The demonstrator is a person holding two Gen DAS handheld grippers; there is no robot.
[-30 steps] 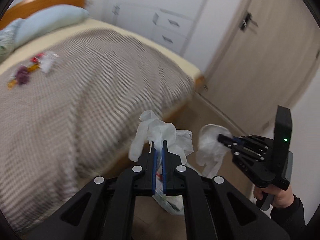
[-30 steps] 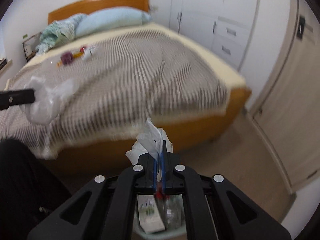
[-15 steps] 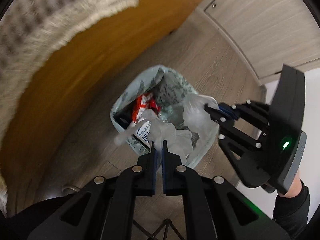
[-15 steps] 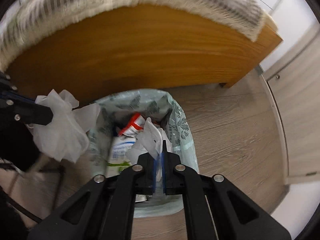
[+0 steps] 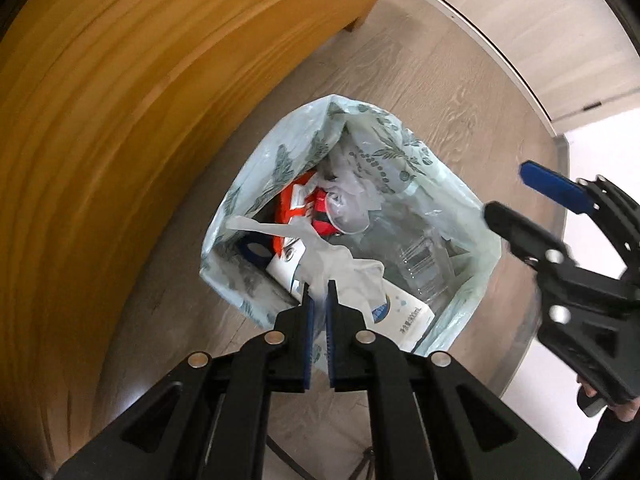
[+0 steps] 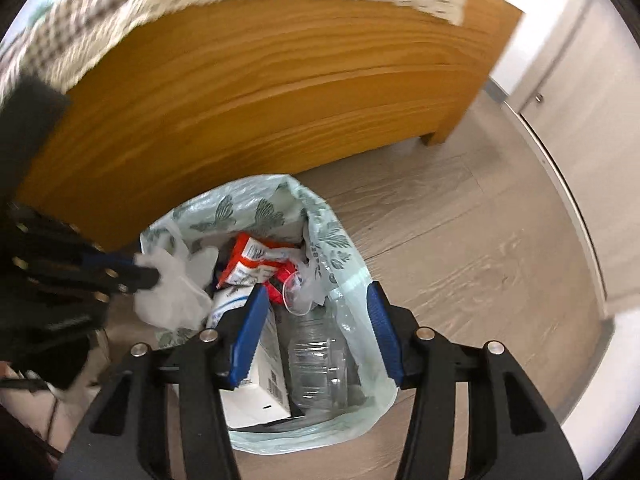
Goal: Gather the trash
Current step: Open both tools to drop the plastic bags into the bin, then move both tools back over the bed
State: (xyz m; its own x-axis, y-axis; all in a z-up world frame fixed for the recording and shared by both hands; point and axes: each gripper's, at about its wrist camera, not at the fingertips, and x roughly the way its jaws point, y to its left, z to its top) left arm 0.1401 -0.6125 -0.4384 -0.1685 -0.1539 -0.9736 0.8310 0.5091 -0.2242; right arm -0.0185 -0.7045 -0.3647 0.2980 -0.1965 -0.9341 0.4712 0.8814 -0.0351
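Note:
A trash bin lined with a pale green leaf-print bag (image 5: 400, 148) (image 6: 340, 248) stands on the wood floor beside the bed. Inside lie a red wrapper (image 5: 296, 200), a white carton (image 6: 264, 384) and a clear bottle (image 6: 316, 360). My left gripper (image 5: 317, 288) is shut on a white crumpled plastic piece (image 5: 336, 264), held over the bin; it also shows in the right wrist view (image 6: 172, 292). My right gripper (image 6: 316, 304) is open and empty above the bin; it shows at the right in the left wrist view (image 5: 508, 196).
The orange wooden bed frame (image 5: 120, 120) (image 6: 280, 92) stands close behind the bin, with the striped blanket (image 6: 120, 4) hanging over its top. A pale closet door (image 5: 520, 20) is to the right. Wood floor (image 6: 460, 240) surrounds the bin.
Both grippers swung down from over the bed to above the bin. My right gripper opened and let go of its white plastic piece, which is now in the bin. The left stays shut.

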